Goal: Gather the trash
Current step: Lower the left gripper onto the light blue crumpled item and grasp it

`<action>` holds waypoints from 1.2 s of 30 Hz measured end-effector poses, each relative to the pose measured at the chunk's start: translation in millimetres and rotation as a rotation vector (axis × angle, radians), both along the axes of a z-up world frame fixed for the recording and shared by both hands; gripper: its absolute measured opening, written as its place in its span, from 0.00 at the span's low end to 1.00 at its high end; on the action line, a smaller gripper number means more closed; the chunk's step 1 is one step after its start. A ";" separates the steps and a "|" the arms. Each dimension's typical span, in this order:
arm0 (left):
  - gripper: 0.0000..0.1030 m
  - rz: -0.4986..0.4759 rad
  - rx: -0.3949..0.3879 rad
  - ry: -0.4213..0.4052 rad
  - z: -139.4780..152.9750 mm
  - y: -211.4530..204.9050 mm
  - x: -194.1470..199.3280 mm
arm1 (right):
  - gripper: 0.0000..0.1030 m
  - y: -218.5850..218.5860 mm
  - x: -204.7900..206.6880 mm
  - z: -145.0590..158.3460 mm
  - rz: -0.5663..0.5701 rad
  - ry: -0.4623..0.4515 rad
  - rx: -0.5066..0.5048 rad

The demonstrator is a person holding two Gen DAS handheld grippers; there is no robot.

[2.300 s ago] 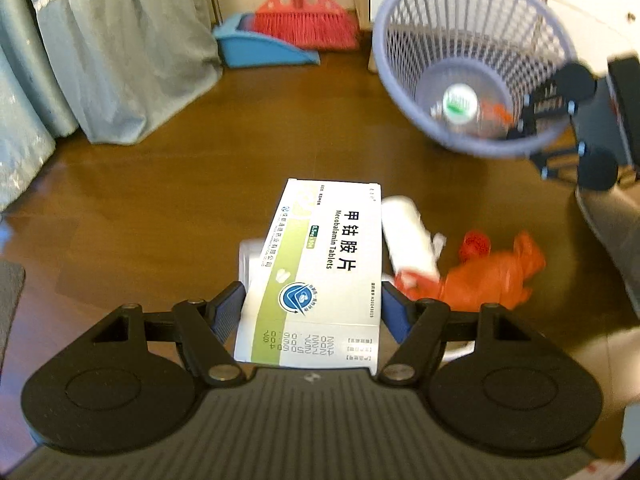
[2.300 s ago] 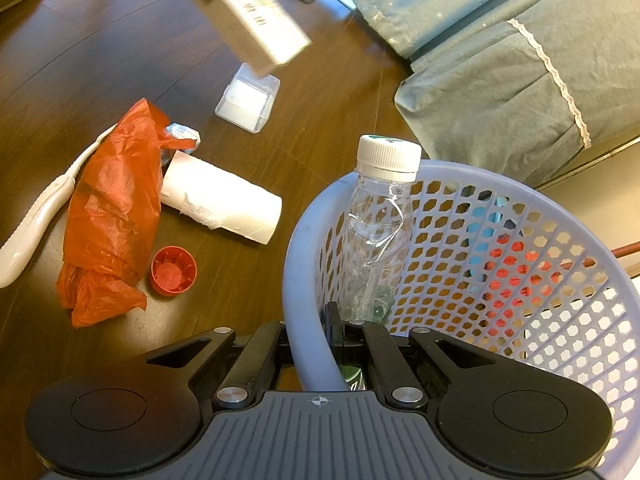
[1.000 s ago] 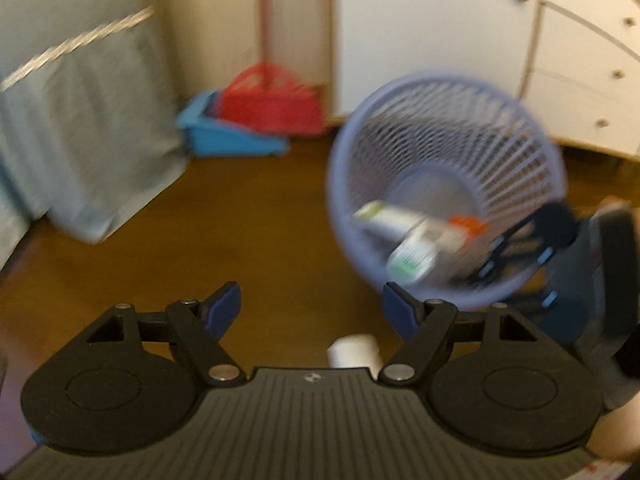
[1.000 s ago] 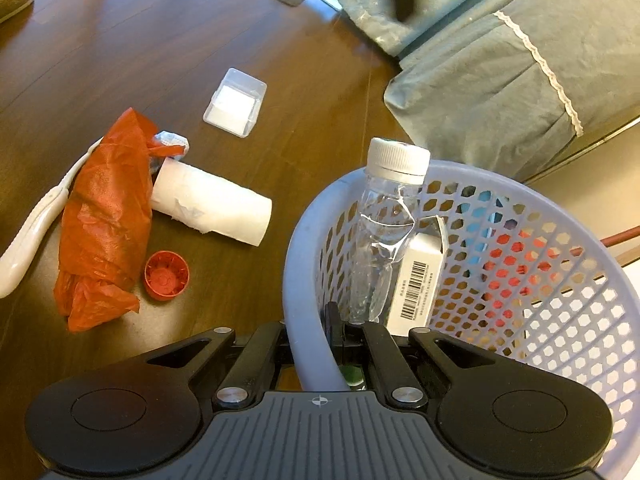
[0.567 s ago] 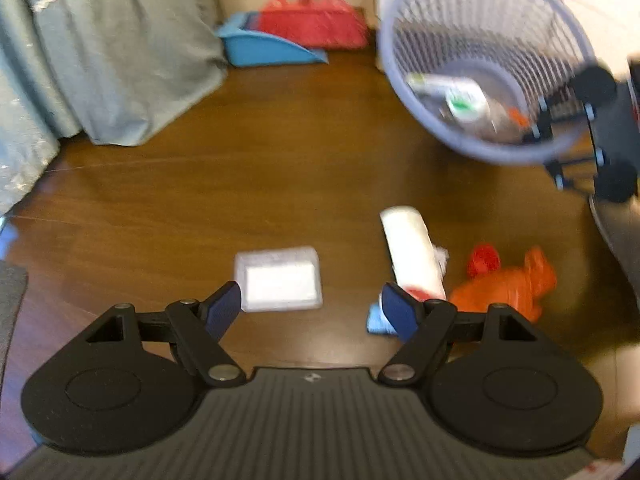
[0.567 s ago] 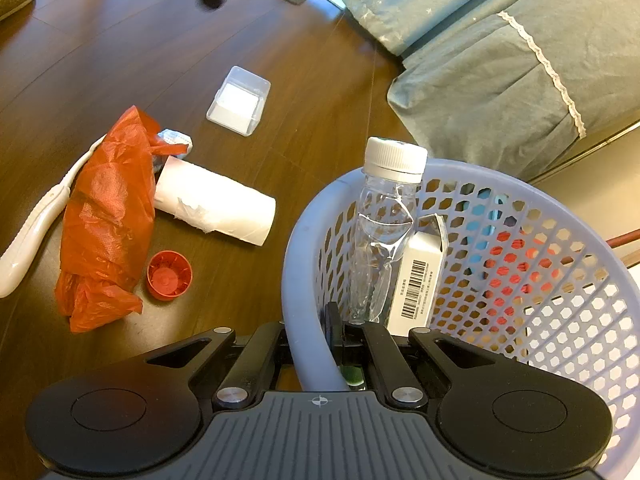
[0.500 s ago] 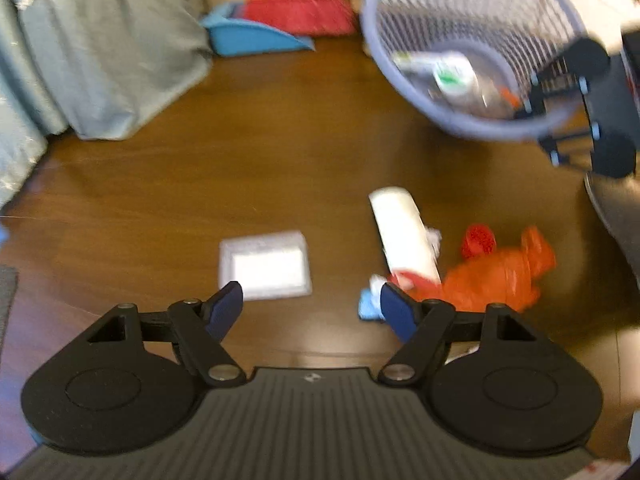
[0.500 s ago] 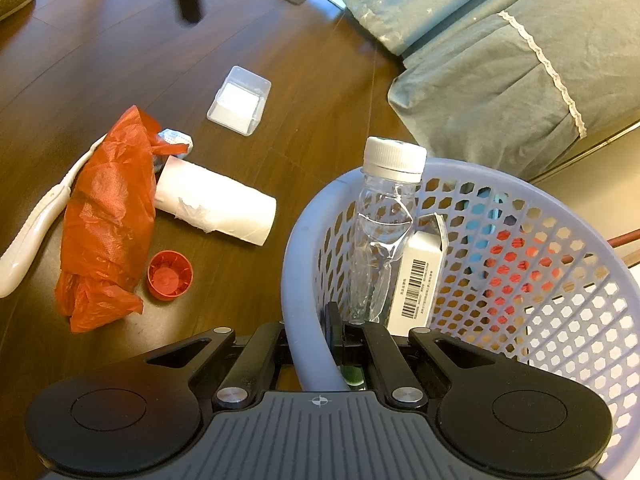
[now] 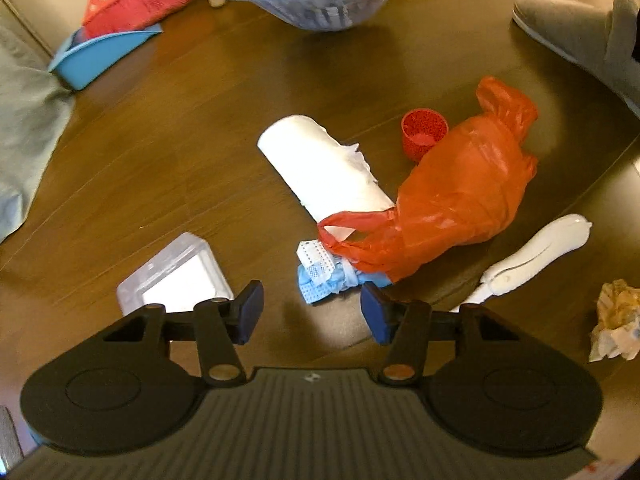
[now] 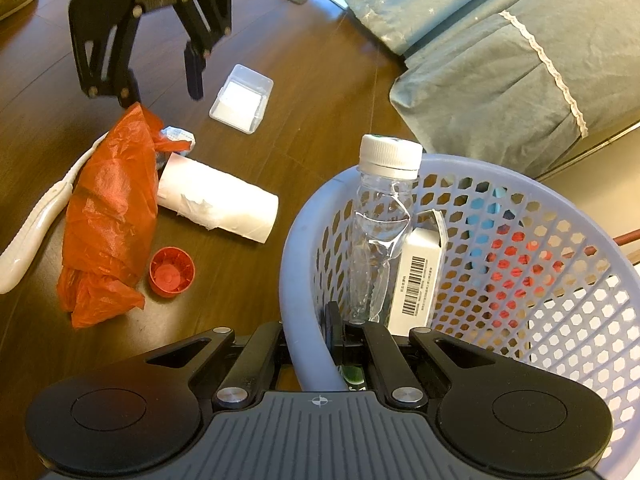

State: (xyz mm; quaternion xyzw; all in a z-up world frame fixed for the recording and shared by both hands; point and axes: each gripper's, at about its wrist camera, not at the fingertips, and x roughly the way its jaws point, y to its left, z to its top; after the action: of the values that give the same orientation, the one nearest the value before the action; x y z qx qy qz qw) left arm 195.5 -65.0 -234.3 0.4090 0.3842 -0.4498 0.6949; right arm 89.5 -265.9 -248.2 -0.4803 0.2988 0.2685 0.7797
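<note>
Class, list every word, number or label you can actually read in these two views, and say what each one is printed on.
No text can be quoted.
White carton in the basket: a barcode with digits and small print beside it, too small to read.
Bottle: cap edge shows green, no legible label.

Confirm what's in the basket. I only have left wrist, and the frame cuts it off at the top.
Observer: In the right wrist view, a clear bottle with a white cap and a white barcoded box stand inside the basket.
Operator: What's holding the basket?
Observer: The right gripper is shut on the near rim, one finger inside and one outside.
Operator: How does my left gripper look from there?
Observer: The left gripper is open above the floor, with one fingertip close to the top end of the orange bag. I cannot tell whether they touch.
</note>
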 end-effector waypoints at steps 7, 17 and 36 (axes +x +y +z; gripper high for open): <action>0.17 -0.016 0.028 0.036 -13.2 -9.4 5.9 | 0.00 -0.2 0.0 0.0 -0.001 0.000 0.000; 0.00 0.090 0.006 0.059 4.6 3.3 7.9 | 0.00 -0.9 0.5 -0.6 -0.004 0.001 0.003; 0.39 0.460 -0.070 0.187 -7.7 -10.1 22.8 | 0.00 -2.6 -0.9 -0.9 -0.004 0.002 0.000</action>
State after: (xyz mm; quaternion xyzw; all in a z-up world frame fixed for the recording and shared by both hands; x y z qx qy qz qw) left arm 218.3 -75.1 -242.0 0.2432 0.5140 -0.3289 0.7540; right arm 88.5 -268.5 -249.1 -0.4792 0.3008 0.2674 0.7800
